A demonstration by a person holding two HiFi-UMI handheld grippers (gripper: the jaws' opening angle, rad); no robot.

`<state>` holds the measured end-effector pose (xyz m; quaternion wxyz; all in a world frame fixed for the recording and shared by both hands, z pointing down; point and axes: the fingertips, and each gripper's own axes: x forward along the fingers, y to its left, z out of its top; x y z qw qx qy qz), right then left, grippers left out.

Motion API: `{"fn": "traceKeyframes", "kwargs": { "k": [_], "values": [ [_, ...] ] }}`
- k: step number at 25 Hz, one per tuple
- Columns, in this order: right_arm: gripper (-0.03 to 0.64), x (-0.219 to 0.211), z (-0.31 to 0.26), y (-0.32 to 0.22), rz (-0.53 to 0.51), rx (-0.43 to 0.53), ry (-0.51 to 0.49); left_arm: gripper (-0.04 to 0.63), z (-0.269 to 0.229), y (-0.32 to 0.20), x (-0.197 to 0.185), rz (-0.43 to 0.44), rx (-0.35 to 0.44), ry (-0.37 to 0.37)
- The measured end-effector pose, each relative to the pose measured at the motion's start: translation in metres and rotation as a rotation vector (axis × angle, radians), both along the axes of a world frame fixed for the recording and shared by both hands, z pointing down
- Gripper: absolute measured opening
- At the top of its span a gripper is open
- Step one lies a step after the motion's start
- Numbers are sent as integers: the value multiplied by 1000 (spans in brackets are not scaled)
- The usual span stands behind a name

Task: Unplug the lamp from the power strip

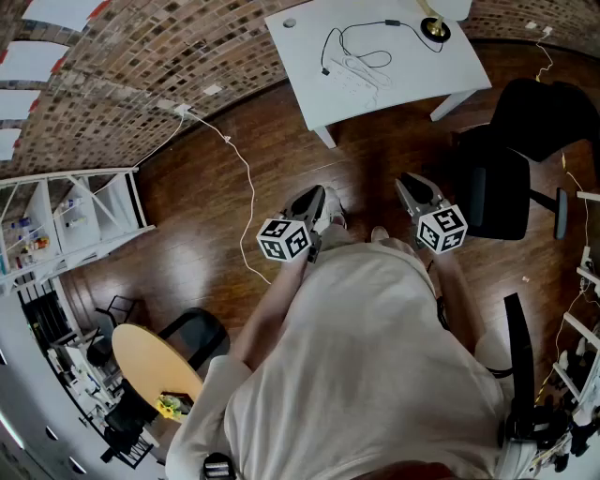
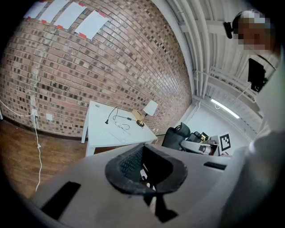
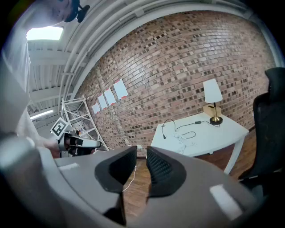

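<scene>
A white table (image 1: 412, 89) stands by the brick wall, well ahead of both grippers. On it lie a white power strip (image 1: 358, 73) and a black cord (image 1: 349, 39) that runs to the lamp's brass base (image 1: 434, 28). From the gripper views I see the lamp (image 3: 212, 92) with its white shade, upright at the table's right end; it appears again as the lamp (image 2: 150, 108). My left gripper (image 1: 316, 195) is shut and holds nothing. My right gripper (image 1: 410, 180) stands open, a narrow gap between its pads (image 3: 158, 167), nothing in it. Both hover over the wooden floor.
A black office chair (image 1: 506, 178) stands right of the table. A white cable (image 1: 246, 178) trails across the floor from a wall socket. A white shelving rack (image 1: 84, 216) is at the left, a round wooden table (image 1: 155, 361) behind.
</scene>
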<state>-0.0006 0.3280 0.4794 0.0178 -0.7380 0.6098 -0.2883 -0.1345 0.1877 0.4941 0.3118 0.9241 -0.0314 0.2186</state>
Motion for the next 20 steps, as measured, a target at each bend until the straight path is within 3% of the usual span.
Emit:
{"fn": "traceKeyframes", "kwargs": {
  "k": [4,12,20],
  "values": [
    [57,9,11,-50,20,-21,-9,2,2,-52,8,5,10,4],
    [55,5,26,-118,66,-57,-5,2,5,-119,16,102,23,48],
    [55,-8,43,-149,83,-93,-23,2,26,-151,8,119,-2,45]
  ]
}}
